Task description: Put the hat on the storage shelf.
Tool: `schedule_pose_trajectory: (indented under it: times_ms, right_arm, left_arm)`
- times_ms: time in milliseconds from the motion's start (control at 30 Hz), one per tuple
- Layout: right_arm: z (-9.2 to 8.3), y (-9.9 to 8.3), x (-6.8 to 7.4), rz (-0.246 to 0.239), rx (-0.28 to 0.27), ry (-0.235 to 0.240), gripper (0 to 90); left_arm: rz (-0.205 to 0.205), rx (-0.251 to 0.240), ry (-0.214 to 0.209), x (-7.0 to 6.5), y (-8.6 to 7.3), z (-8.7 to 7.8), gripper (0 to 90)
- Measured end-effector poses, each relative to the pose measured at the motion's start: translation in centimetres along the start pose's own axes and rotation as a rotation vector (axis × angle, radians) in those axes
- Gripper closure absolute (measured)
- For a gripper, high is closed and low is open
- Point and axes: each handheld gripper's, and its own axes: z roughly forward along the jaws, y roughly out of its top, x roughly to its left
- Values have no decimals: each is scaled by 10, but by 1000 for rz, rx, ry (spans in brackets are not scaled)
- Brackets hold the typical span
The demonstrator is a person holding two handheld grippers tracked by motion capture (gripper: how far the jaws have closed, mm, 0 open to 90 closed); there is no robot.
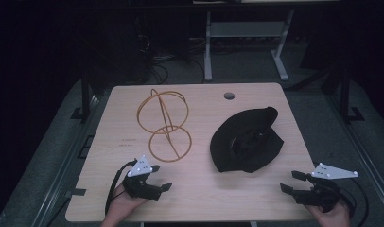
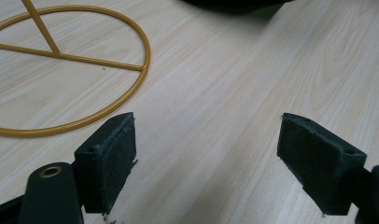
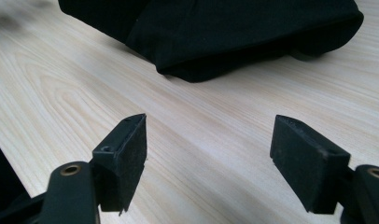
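no work has begun: black hat (image 1: 247,141) and wire stand (image 1: 164,124) lie untouched on the worktop (image 1: 199,189). left tongs (image 1: 154,178) and right tongs (image 1: 290,181) are both agape, empty.

Light wood table (image 1: 199,194): yellow wire stand (image 1: 164,124) left, black hat (image 1: 247,140) right.

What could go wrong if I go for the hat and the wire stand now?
The wire stand is thin and light; the left claw could slip off a ring or tip it. The black hat is floppy, so the right claw may pinch only a fold and drag it toward the table edge.
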Motion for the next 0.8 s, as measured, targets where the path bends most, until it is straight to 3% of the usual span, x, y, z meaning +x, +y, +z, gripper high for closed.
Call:
schedule_pose_trajectory:
  times_ms: [333, 567, 800]
  right_arm:
    - [-4, -2, 0, 6, -10, -17, 259]
    - [-8, -1, -1, 6, -18, -39, 257]
    - [-6, 1, 1, 0, -6, -50, 252]
  left_arm:
    - [9, -7, -18, -5, 6, 3, 190]
    - [60, -13, -59, -20, 26, 12, 191]
    - [88, -20, -74, -27, 42, 19, 191]
